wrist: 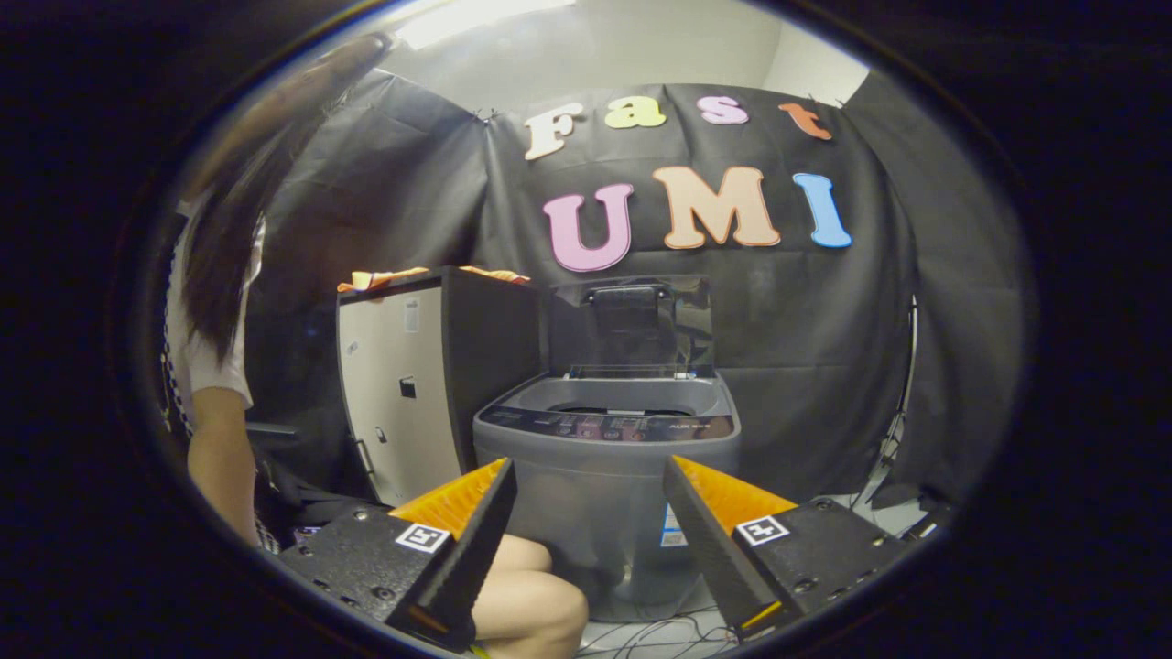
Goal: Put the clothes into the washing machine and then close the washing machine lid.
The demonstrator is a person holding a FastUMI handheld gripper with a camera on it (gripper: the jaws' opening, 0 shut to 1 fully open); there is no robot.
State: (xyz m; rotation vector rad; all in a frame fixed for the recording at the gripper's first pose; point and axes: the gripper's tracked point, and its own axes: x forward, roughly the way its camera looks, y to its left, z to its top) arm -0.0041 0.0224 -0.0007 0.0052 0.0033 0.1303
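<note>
The grey top-loading washing machine [604,467] stands straight ahead beyond the tool [591,540], its dark transparent lid [636,325] raised upright against the booth wall, so the tub mouth is open; what lies inside the tub cannot be told from here. Just beside it on the left stands a tall cabinet with a pale front and black side [430,384], and on its top lies crumpled orange cloth [385,277], most likely the clothes to be loaded. A person [215,366] crouches on that side, a knee showing under the tool's left finger. The tool, with black fingers faced in orange, is released, spread wide with nothing between its fingers. By this the task seems at its start: the next move calls for lifting toward the cabinet top and pinching the cloth firmly before carrying it across to the tub.
</note>
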